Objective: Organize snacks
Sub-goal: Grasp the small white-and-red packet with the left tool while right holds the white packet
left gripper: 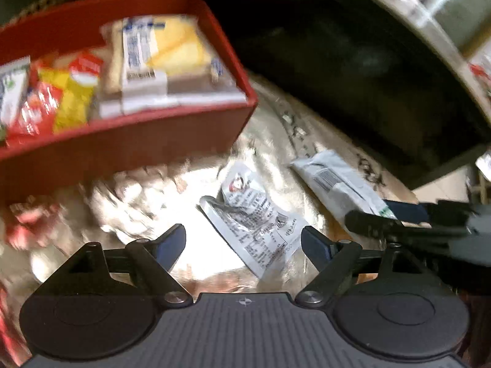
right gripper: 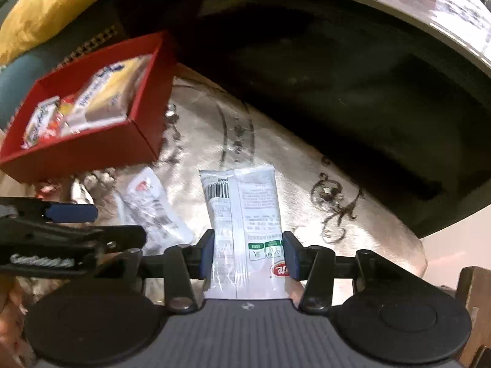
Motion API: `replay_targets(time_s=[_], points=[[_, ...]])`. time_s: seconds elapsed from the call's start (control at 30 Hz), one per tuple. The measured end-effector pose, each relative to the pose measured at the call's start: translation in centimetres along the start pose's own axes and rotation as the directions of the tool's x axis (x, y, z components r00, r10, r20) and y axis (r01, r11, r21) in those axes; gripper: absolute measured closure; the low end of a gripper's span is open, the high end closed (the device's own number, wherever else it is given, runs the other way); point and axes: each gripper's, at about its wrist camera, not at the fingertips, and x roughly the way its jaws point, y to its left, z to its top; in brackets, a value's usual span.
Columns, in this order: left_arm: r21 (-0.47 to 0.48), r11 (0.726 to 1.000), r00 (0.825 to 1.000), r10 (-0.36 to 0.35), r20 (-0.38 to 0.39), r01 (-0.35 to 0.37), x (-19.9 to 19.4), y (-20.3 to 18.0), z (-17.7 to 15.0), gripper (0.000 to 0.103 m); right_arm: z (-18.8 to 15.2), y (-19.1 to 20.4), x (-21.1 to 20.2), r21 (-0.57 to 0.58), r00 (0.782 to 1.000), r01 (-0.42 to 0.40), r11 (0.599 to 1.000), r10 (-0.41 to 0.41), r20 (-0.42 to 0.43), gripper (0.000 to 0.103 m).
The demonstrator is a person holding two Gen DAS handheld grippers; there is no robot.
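A long, glossy white snack packet [right gripper: 242, 214] lies on the shiny patterned cloth [right gripper: 291, 153], its near end clamped between the right gripper [right gripper: 248, 253]'s blue pads. A crinkled white sachet [left gripper: 254, 214] lies between the left gripper [left gripper: 244, 242]'s spread fingers, untouched. The red cardboard box [left gripper: 129, 147] holds wrapped snacks.

A box [left gripper: 129, 141] holding several snack packets [left gripper: 159, 58] is set on the cloth-covered surface [left gripper: 138, 202] at the far left, while nearer, a crumpled sachet [left gripper: 254, 211] is laid left of a long packet [right gripper: 242, 214], with a dark recess [right gripper: 353, 107] behind them.
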Motion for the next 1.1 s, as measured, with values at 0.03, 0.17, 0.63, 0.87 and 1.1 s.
replay_targets(time_s=[0.03,0.17,0.63,0.87,1.1], points=[[-0.021,0.999,1.000,0.025,0.010,-0.025,0.4,-0.4,0.0,0.013,-0.2,-0.2,0.2,-0.001,1.000,-0.005,1.000,0.005,-0.003,0.060],[-0.122,0.984,0.989,0.139,0.050,-0.132,1.4,-1.7,0.6,0.011,-0.5,-0.6,0.4,-0.014,1.000,-0.005,1.000,0.005,0.013,0.060],[0.082,0.966,0.967,0.237,0.093,-0.245,0.4,-0.5,-2.2,0.034,-1.5,0.8,1.9,-0.075,1.000,0.004,0.997,-0.006,-0.018,0.020],[0.071,0.979,0.980,0.187,0.064,-0.192,-1.1,4.1,-3.3,0.030,-0.7,2.1,3.1,-0.069,0.998,0.032,0.997,-0.036,-0.049,0.002],[0.068,0.976,0.976,0.200,0.091,-0.206,-0.9,3.5,-3.5,0.010,0.2,1.0,3.6,0.012,0.998,0.059,0.998,-0.058,-0.021,0.005]])
